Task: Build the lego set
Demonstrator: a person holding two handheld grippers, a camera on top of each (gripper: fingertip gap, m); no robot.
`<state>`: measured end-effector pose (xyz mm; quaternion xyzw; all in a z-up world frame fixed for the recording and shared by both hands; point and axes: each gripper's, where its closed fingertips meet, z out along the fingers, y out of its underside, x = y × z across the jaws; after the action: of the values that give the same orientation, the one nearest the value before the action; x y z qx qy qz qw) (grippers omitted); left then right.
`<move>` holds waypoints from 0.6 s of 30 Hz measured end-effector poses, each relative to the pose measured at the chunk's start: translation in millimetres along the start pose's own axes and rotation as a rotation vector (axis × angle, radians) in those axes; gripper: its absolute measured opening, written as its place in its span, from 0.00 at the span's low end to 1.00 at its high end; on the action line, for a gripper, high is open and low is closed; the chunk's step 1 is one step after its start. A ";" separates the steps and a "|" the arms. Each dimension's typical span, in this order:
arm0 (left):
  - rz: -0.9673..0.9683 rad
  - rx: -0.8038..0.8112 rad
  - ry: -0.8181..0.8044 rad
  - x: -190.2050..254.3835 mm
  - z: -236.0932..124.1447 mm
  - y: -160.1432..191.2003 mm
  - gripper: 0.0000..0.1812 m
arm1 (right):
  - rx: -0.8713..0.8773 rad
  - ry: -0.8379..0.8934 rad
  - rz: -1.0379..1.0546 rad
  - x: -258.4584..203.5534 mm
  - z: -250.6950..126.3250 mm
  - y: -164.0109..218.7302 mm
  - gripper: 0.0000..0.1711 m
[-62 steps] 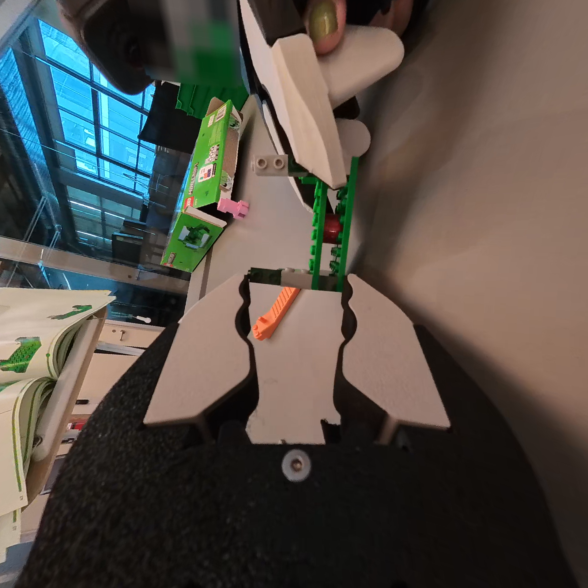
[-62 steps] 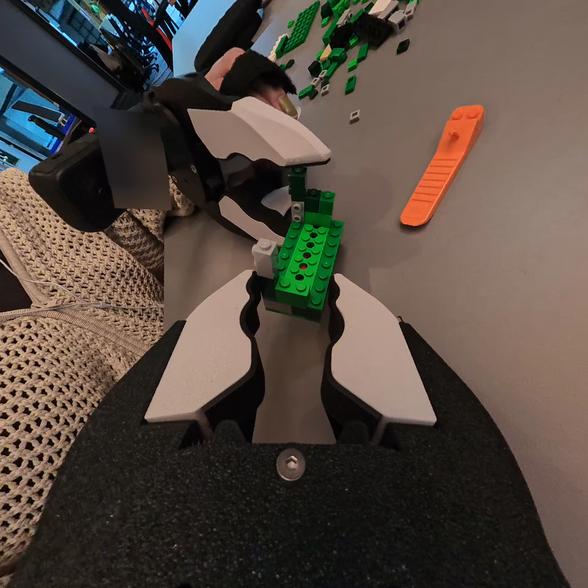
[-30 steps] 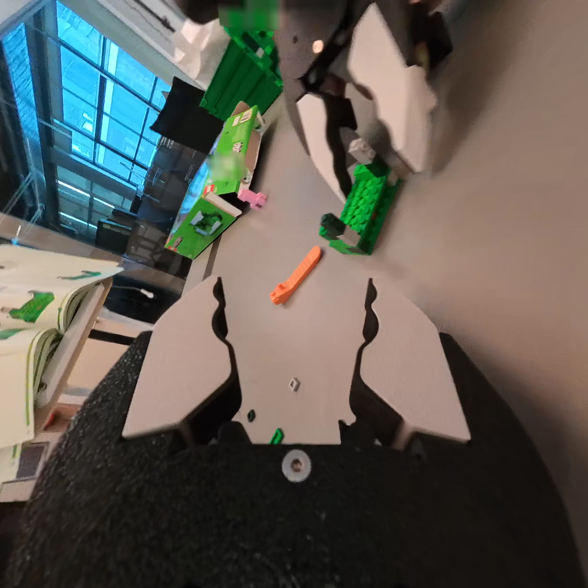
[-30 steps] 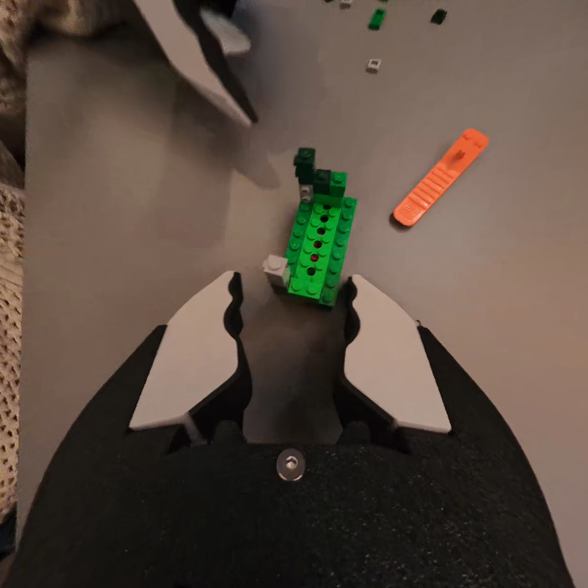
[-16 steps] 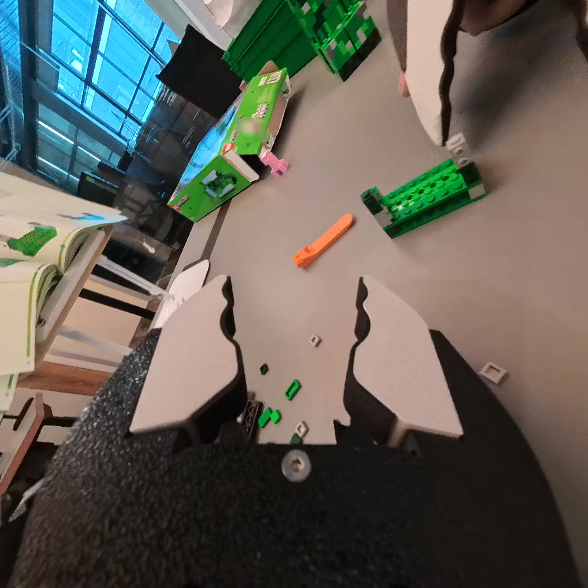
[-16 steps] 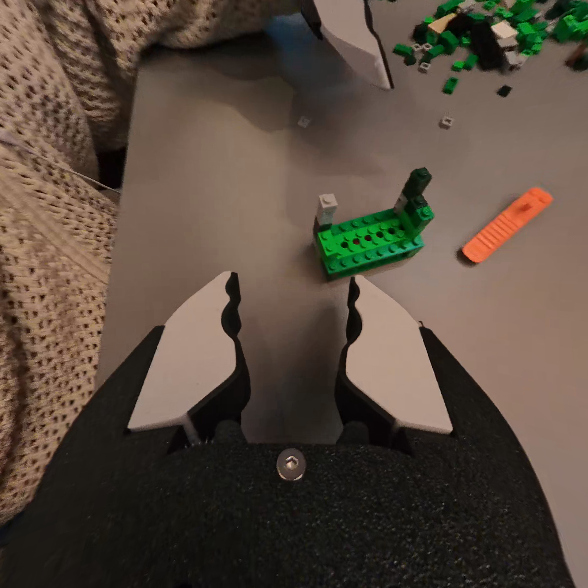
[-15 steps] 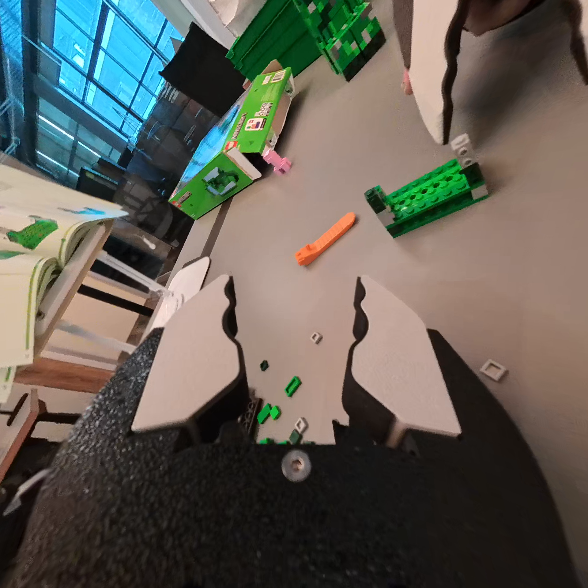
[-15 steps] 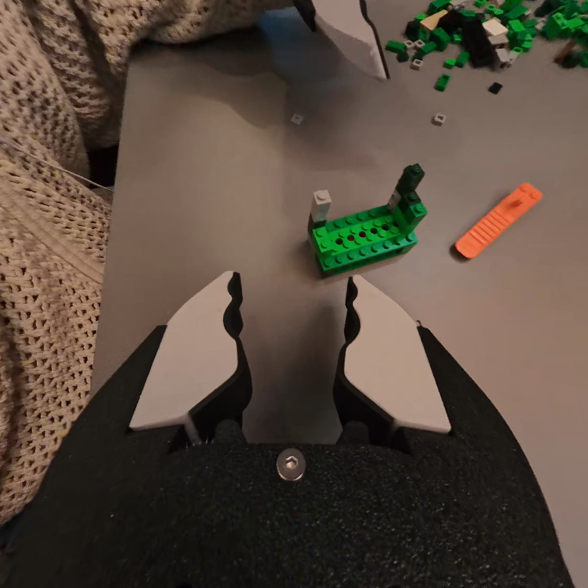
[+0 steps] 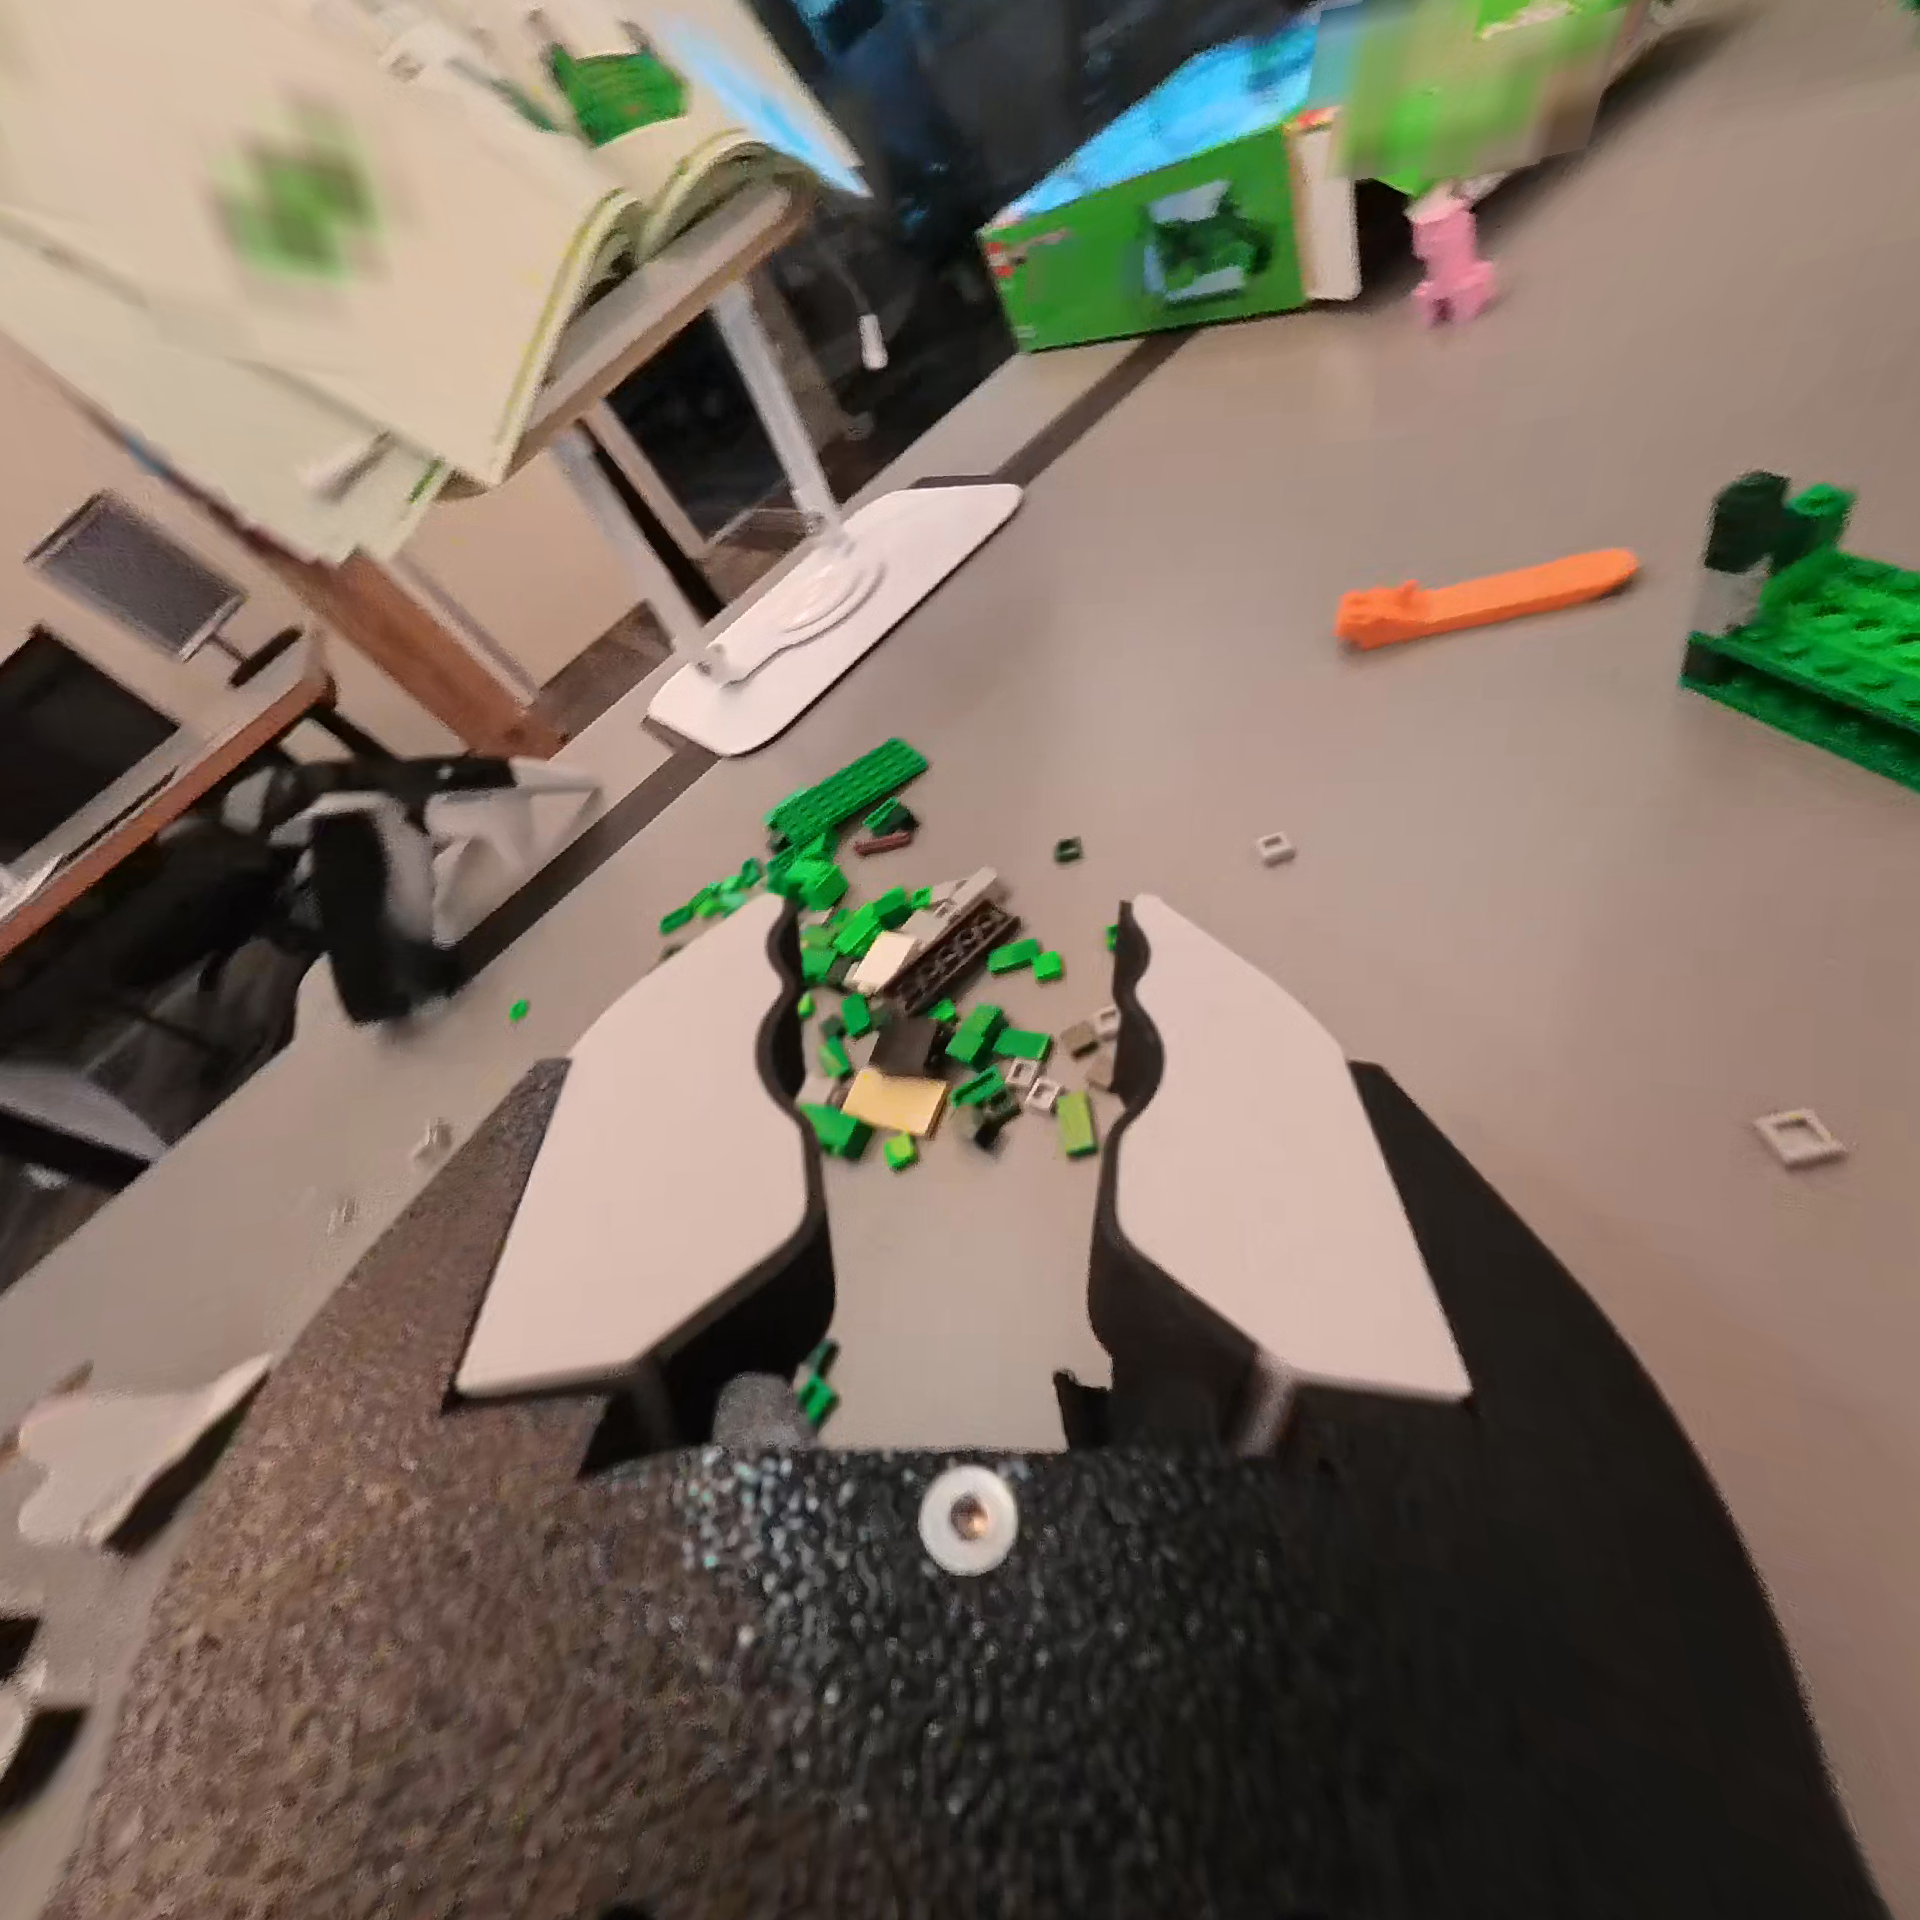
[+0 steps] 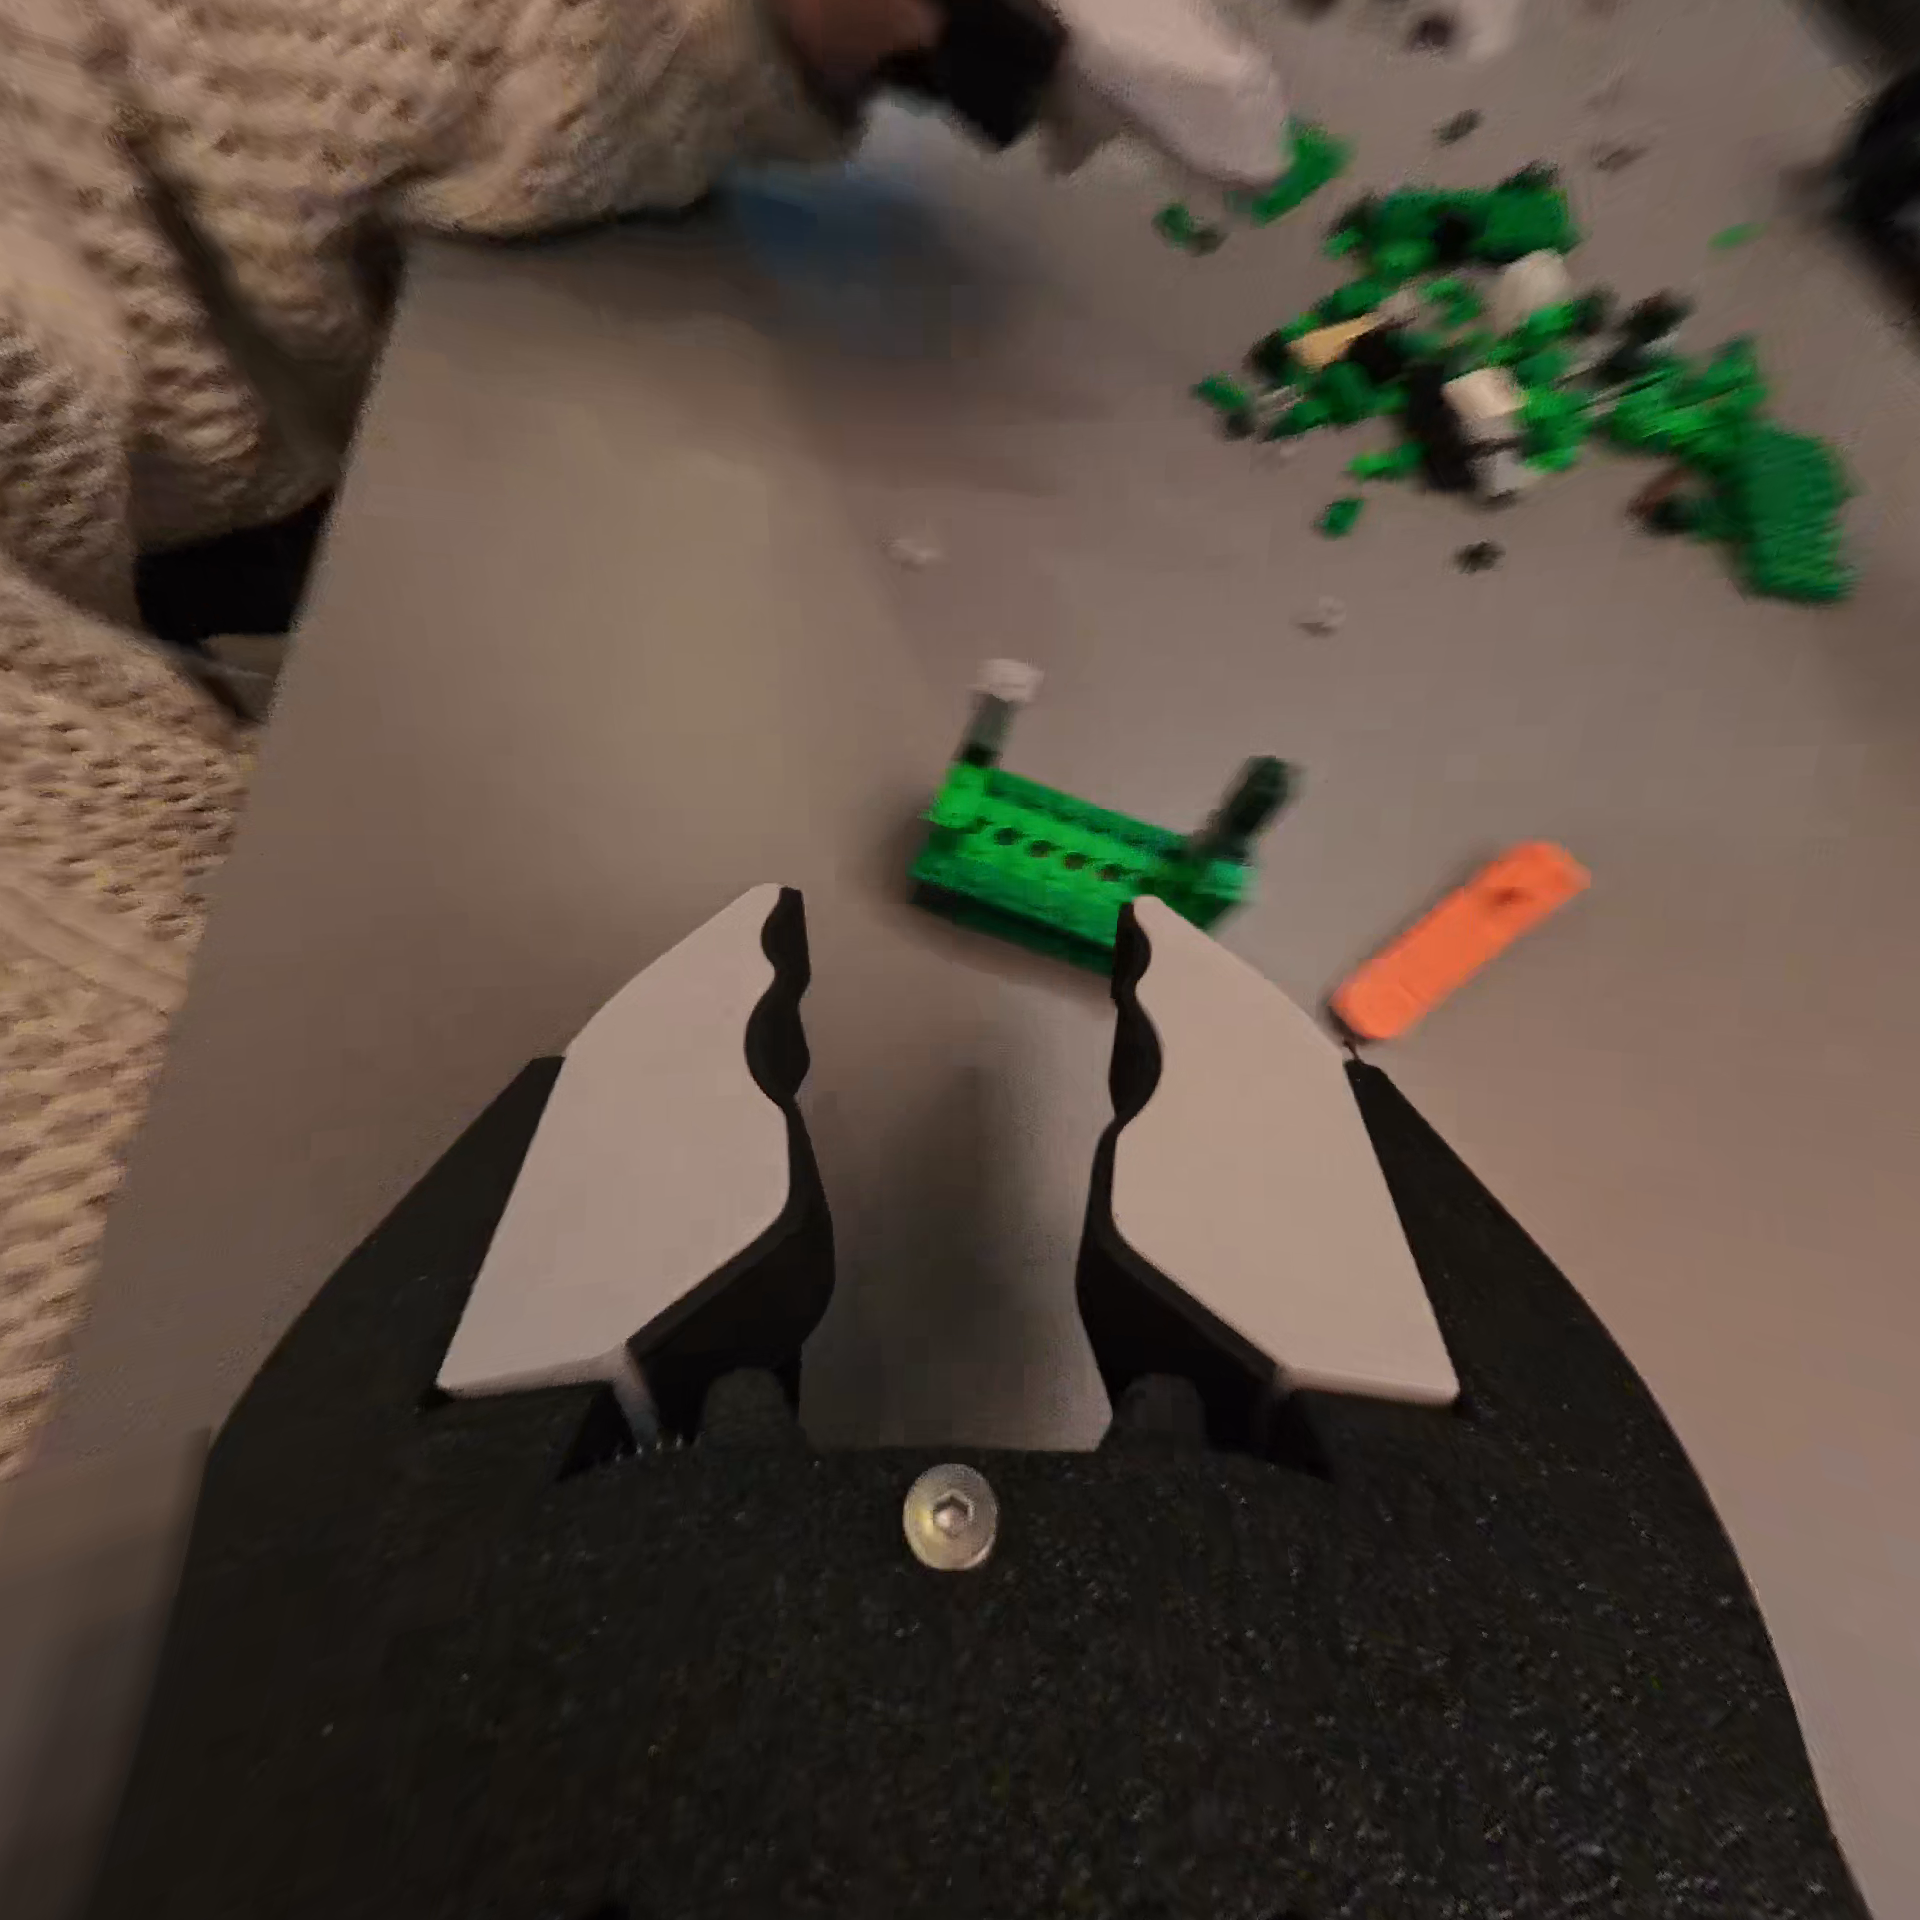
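**Two empty tools, one over the loose parts, one by the half-built base**

Two tools are in play, and neither grips anything. The left tool hangs with its jaws apart directly above the pile of loose bricks on the grey table; my reading is that it is placed there to choose the next small part, since flat green tiles, a tan tile and a dark grey grille piece lie right between its tips. Further right in that view sit a scatter of tiny grey tiles, then the orange brick separator, parked within reach but untouched, and at the frame edge the green base.

In the right wrist view a knitted sleeve fills the left side. The right tool, jaws likewise apart and empty, sits just short of the green base, probably ready to steady it when a part arrives. The base lies flat, studs up, its long axis running from upper left to lower right in this view, with a grey-topped post at its left end and a dark green stack at its right end. The separator lies just beside it, parallel to nothing in particular, angled up to the right.
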<state>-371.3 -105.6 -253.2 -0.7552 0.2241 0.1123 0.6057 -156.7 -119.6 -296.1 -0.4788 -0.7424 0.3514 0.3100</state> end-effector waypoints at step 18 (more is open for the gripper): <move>-0.110 -0.033 -0.158 -10.8 -7.4 25.8 0.15 | 0.508 0.321 -0.126 111.6 -21.9 -34.0 0.24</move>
<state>-393.8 -114.8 -269.0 -0.7649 0.1318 0.1419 0.6144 -195.0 -21.1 -242.2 -0.3883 -0.6007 0.4258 0.5542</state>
